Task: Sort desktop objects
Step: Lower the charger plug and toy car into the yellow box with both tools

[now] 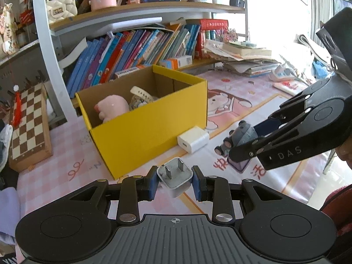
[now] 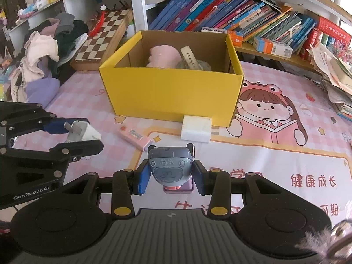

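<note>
**Both grippers loaded, yellow box ahead**

Left wrist view: left gripper clamping a white plug adapter between its blue pads, jaws narrowed to the adapter's width, metal prongs pointing up and forward. Holding it above the pink checked desk mat, just short of the near corner of the yellow box. Sitting inside the box: a pink plush toy and a white strap. Lying against the box's front wall: a white charger block. Entering from the right: right gripper, closed on a grey toy vehicle.

Right wrist view: right gripper pinching the grey toy vehicle between its pads, jaws part-closed around the body, underside facing the camera. Hovering over the mat, near the charger block touching the box. Lying on the mat left of the charger: a pink eraser. Showing at left: left gripper gripping the adapter.
</note>
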Action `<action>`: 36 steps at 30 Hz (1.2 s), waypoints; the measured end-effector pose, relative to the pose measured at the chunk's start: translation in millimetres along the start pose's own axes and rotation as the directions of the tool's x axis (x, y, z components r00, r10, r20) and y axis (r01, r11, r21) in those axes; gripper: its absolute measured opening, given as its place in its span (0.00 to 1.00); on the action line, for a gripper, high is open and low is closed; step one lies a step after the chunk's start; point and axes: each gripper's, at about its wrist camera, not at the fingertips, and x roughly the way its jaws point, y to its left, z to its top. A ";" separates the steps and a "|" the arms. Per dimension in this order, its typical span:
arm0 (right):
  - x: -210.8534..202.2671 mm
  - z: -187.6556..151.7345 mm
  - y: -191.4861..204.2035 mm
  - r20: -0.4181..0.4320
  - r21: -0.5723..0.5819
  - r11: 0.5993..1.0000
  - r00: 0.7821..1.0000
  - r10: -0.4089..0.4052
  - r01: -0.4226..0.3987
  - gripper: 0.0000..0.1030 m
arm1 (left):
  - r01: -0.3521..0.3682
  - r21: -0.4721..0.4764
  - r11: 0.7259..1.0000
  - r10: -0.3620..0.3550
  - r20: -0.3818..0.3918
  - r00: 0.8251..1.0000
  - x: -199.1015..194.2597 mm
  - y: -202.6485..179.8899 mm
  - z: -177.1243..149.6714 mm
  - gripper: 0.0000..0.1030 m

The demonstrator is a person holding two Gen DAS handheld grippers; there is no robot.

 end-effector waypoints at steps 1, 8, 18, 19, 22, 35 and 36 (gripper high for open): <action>-0.2 1.9 -0.7 0.000 0.001 1.000 1.000 0.006 -0.006 0.38 | 0.014 -0.012 1.000 -0.014 -0.003 1.000 0.4 1.6 2.5 0.29; -4.4 25.5 -9.2 0.037 -0.006 0.999 0.999 0.035 -0.035 0.38 | 0.026 -0.026 0.999 -0.025 0.038 0.999 -3.8 8.1 24.6 0.29; -9.2 66.9 -25.6 0.114 -0.046 0.997 0.991 0.066 -0.061 0.38 | -0.040 -0.021 0.999 0.043 0.112 0.993 -0.9 18.9 59.5 0.29; -8.8 70.7 -27.3 0.120 -0.051 0.997 0.990 0.070 -0.064 0.38 | -0.045 -0.021 0.999 0.047 0.115 0.992 0.6 19.4 62.8 0.29; -6.3 85.2 -33.0 0.139 -0.071 0.995 0.987 0.079 -0.070 0.38 | -0.057 -0.021 0.998 0.059 0.127 0.990 5.3 21.0 72.9 0.29; 21.5 142.0 -55.7 0.193 -0.166 0.985 0.978 0.082 -0.050 0.38 | -0.130 -0.028 0.991 0.133 0.145 0.980 35.7 37.1 110.6 0.29; 25.1 145.1 -57.1 0.189 -0.173 0.984 0.978 0.084 -0.051 0.38 | -0.133 -0.034 0.991 0.136 0.137 0.981 39.7 39.9 111.6 0.29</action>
